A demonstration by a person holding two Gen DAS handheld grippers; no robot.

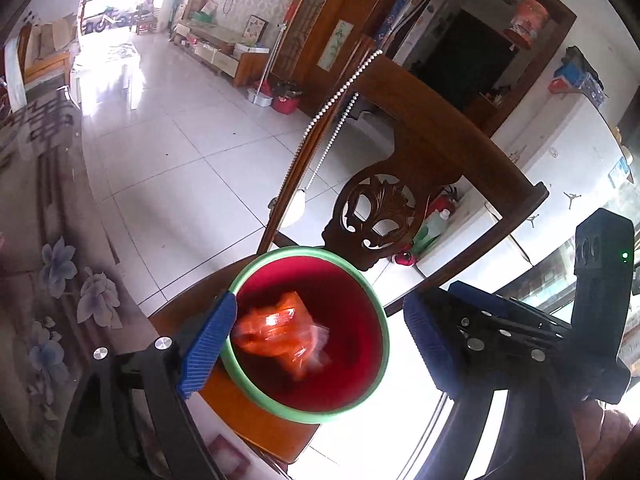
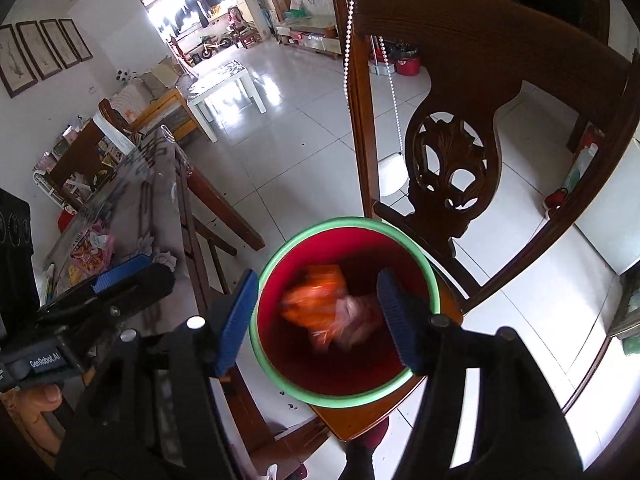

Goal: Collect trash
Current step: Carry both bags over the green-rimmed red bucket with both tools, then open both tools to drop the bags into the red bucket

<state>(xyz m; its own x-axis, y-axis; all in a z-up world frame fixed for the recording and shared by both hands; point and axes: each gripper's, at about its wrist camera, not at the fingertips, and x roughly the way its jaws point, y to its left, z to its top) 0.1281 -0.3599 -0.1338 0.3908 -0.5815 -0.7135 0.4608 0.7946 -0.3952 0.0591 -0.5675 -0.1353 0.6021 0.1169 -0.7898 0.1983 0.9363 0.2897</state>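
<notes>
A red bin with a green rim (image 1: 308, 251) stands on a wooden chair seat (image 1: 256, 416). Inside it is a crumpled orange wrapper (image 1: 280, 332), blurred, with a pale scrap of plastic (image 2: 356, 322) beside it. My left gripper (image 1: 318, 340) hangs over the bin's mouth, blue pads wide apart, touching nothing. My right gripper (image 2: 318, 318) is also above the bin (image 2: 352, 222), open, and the orange wrapper (image 2: 316, 292) lies below its gap, free of both pads. Each gripper shows at the edge of the other's view.
The carved chair back (image 2: 480, 60) rises just behind the bin, with a white bead string (image 2: 347, 48) hanging on it. A glass-topped table with a floral cloth (image 1: 48, 240) runs along the left, with litter on it (image 2: 90, 252). White tiled floor (image 1: 180, 152) lies beyond.
</notes>
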